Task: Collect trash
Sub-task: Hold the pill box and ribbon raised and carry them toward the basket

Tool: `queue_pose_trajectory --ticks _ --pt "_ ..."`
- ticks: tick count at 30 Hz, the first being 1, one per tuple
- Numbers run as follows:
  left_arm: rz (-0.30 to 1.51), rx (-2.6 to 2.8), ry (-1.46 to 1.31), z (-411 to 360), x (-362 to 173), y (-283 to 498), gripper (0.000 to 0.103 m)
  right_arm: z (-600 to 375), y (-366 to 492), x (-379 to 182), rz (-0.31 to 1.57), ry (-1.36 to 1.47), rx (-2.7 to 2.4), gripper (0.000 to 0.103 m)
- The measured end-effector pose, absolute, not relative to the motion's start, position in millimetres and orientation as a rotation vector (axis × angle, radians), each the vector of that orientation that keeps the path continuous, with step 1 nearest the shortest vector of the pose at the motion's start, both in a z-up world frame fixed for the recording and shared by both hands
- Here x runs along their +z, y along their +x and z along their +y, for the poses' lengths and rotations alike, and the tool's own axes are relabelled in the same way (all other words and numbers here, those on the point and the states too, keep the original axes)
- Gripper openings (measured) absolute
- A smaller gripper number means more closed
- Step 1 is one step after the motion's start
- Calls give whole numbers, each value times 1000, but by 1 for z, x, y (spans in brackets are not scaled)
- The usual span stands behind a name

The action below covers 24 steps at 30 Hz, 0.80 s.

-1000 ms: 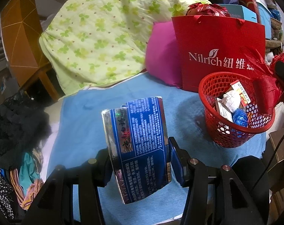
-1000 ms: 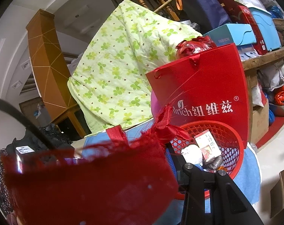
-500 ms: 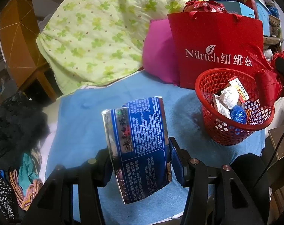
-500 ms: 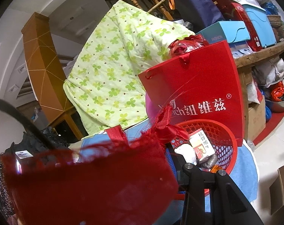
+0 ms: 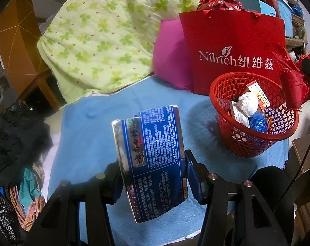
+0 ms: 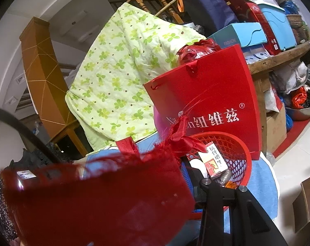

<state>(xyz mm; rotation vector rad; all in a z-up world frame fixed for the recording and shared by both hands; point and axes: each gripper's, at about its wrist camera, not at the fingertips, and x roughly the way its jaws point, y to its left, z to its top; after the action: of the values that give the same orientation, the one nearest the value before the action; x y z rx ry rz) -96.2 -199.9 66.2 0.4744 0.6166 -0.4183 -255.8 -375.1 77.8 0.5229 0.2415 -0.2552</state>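
Trash basket (image 5: pixel 255 137) sits at right of the left view, on the blue cloth (image 5: pixel 97 131). We note the left gripper (image 5: pixel 152 176) clamped on an upright blue box (image 5: pixel 152 157); the basket lies up-right of it. The right gripper (image 6: pixel 118 188), nearer, pinches red fabric (image 6: pixel 105 194) at the rim.

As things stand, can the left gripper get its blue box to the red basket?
Probably yes: the left gripper grips the blue box, and bare blue cloth lies between it and the open-topped basket.
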Motion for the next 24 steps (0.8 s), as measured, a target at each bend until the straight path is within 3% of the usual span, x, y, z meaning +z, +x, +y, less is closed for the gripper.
queue_pose_trajectory --ticks 24 --pt "620 -445 499 -210 62 -100 56 -388 -266 73 237 547 -283 44"
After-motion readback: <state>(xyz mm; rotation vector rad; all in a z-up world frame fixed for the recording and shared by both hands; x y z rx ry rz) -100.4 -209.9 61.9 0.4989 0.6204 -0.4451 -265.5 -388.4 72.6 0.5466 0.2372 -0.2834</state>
